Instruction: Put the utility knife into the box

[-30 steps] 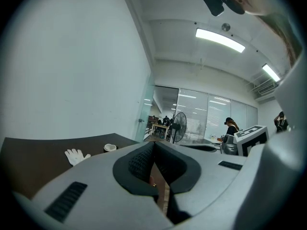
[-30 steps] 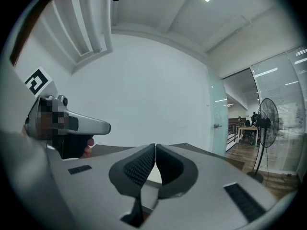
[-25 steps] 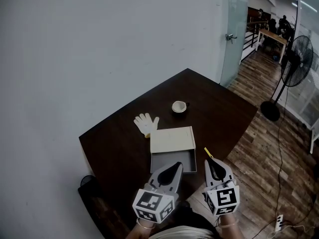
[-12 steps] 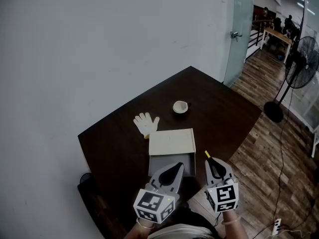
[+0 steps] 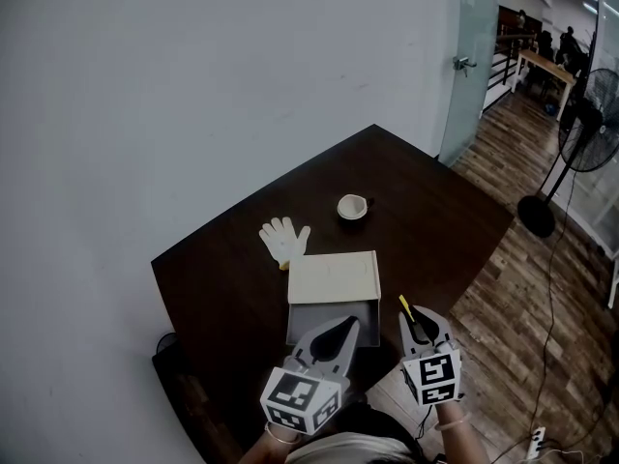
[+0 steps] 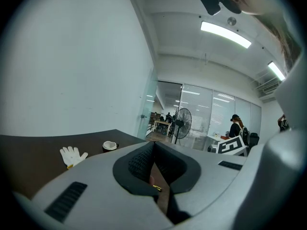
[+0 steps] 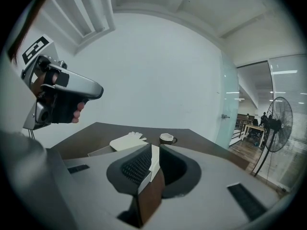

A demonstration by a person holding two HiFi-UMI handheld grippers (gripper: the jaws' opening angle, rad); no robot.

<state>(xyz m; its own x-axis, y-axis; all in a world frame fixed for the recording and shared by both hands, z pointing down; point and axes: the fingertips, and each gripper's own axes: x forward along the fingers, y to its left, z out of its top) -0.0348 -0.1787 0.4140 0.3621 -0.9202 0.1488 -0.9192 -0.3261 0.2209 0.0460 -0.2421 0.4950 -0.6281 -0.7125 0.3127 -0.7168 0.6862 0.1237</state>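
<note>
Dark table (image 5: pixel 222 278) against a white wall (image 5: pixel 193 85), wood floor (image 5: pixel 503 307) beside.
The box (image 5: pixel 334 278) is lying half-uncovered, grey inside; the utility knife (image 5: pixel 405 306) is sitting just right of it, between the right gripper's (image 5: pixel 416 319) released jaws, which have just been opening; the left gripper (image 5: pixel 346 325) is staying clenched.

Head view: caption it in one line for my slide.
Open box, yellow utility knife, white glove and cup on a dark table by a white wall.

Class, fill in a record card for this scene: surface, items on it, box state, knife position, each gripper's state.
surface: dark table
items: white glove, cup, box, utility knife
box state: cream lid covers the far part, near part open
knife position: on the table right of the box, outside it
left gripper: jaws together, empty
right gripper: jaws have just been opening, slightly apart, nothing gripped between them
</note>
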